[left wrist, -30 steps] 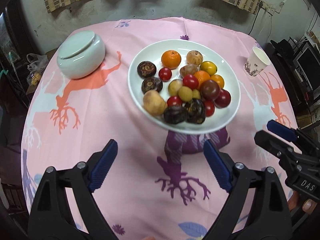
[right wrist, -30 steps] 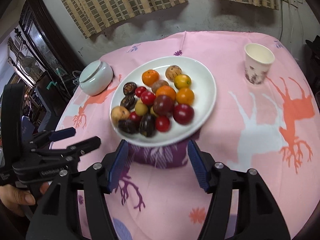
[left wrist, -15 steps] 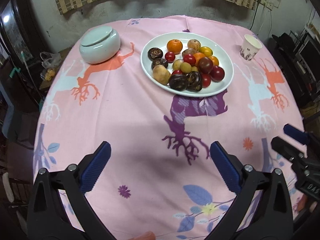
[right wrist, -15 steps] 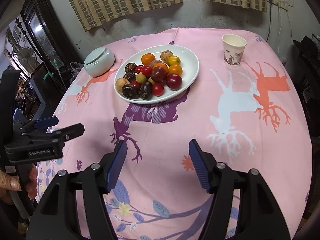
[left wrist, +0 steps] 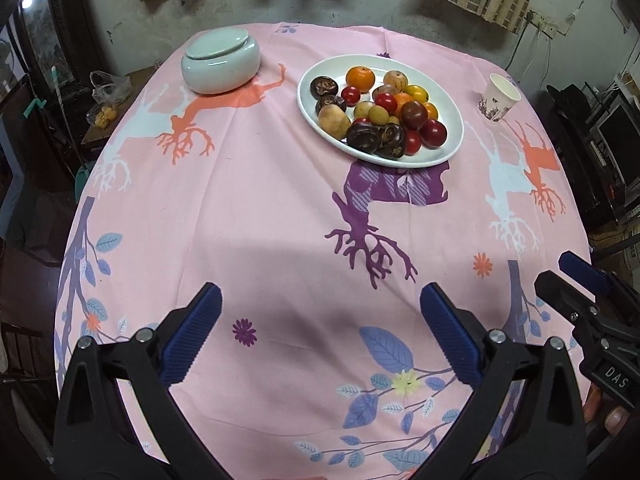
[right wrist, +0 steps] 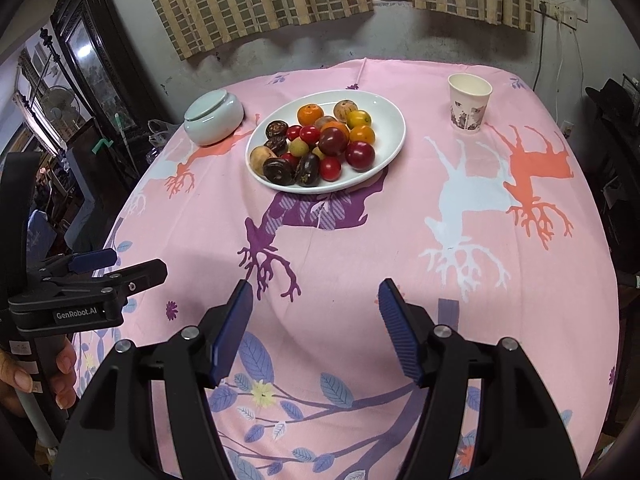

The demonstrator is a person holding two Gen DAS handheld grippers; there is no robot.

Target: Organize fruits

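**Fruit heaped on one white plate, both grippers open and empty**

A white oval plate on the pink tablecloth holds all the fruits in a loose, mixed pile: an orange mandarin at the far side, red tomatoes, small yellow-green rounds, a tan potato-like one, and dark wrinkled passion fruits at the near rim. Left of the plate sits a pale green lidded jar, its lid on. A paper cup stands to the right, upright, and looks empty. The left gripper and right gripper hover over the near table edge, well apart from the plate, jaws spread wide, gripping nothing
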